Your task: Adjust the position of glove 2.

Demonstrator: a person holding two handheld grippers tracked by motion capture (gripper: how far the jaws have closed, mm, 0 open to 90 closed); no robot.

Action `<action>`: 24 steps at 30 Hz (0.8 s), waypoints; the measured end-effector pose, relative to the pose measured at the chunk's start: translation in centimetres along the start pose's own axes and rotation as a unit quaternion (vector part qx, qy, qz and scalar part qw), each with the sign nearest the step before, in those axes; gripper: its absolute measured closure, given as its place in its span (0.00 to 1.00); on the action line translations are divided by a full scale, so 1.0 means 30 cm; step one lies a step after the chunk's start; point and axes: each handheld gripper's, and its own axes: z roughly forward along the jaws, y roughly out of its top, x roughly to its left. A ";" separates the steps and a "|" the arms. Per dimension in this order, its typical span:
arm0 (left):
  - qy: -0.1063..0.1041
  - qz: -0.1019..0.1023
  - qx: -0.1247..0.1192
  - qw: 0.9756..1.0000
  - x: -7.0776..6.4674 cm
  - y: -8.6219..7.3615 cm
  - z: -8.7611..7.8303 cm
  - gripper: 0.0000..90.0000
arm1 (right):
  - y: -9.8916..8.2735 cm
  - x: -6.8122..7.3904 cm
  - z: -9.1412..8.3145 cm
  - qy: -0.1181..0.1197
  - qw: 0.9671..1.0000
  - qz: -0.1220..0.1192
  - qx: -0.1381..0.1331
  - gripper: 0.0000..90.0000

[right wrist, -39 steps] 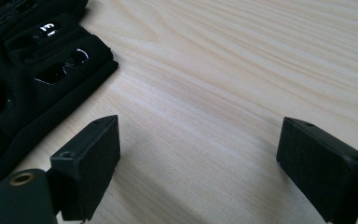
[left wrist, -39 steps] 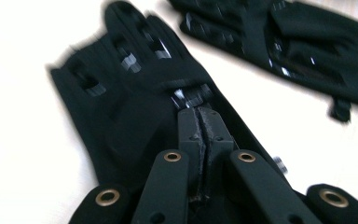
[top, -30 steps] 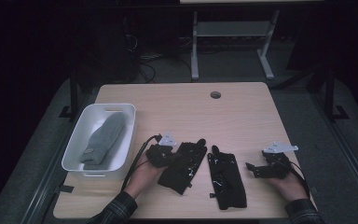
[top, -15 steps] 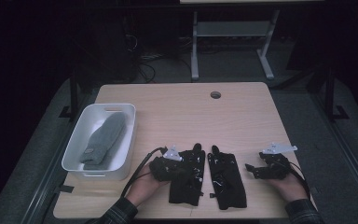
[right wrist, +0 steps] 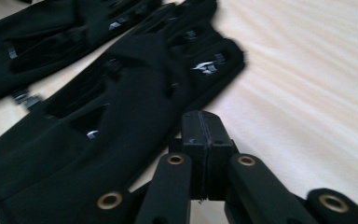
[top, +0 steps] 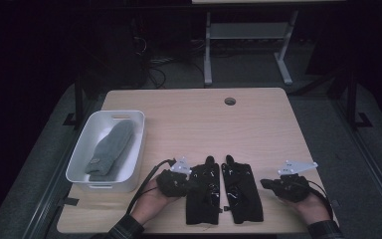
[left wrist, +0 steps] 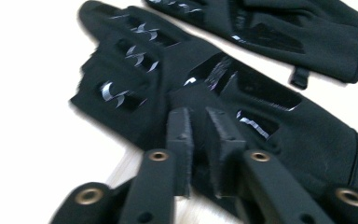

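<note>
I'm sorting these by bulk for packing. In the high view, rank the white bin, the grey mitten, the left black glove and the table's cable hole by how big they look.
1. white bin
2. grey mitten and left black glove: they look alike, so no ranking
3. cable hole

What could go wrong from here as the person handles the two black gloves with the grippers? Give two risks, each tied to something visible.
1. The left gripper has its jaws slightly parted over the left glove; fabric may cling to a pad and drag the glove out of line with the right glove.
2. Both gloves lie near the table's front edge, so a nudge from the shut right gripper could push one off.
</note>
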 end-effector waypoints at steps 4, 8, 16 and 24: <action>0.015 -0.026 0.003 1.000 0.008 -0.039 -0.012 0.70 | 0.005 0.017 0.031 0.016 1.000 -0.012 0.020 1.00; 0.011 -0.043 0.005 0.999 0.019 -0.051 -0.001 0.66 | 0.008 0.030 0.050 0.026 0.999 -0.020 0.030 1.00; 0.009 -0.047 0.007 0.999 0.017 -0.052 0.012 0.62 | 0.016 0.055 0.069 0.040 0.998 -0.029 0.039 0.99; 0.000 -0.060 0.006 0.998 0.020 -0.053 0.017 0.54 | 0.024 0.071 0.063 0.059 0.997 -0.034 0.031 1.00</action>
